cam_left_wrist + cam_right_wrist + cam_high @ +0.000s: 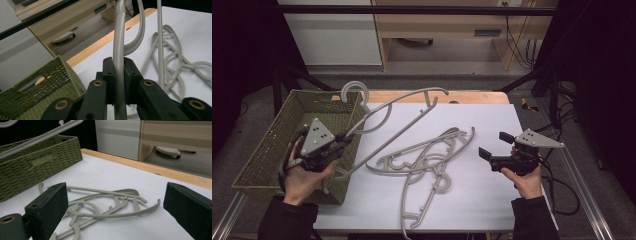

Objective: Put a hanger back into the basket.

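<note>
A grey plastic hanger (402,112) hangs raised above the white table top, its hook over the green woven basket (272,145). My left gripper (346,138) is shut on its bar near the basket's right wall; in the left gripper view the hanger bar (119,50) sits pinched between the two black pads. A heap of grey hangers (424,160) lies tangled in the middle of the table. My right gripper (493,144) is at the right, level with the heap and apart from it, jaws wide open and bare. In the right gripper view the heap of hangers (105,205) lies ahead of the jaws.
The basket stands at the table's left edge. A wooden strip (452,96) runs along the table's far edge, with cabinets and cables beyond. A dark frame rail (412,10) crosses overhead at the back. Bare white table (492,200) lies in front of the right gripper.
</note>
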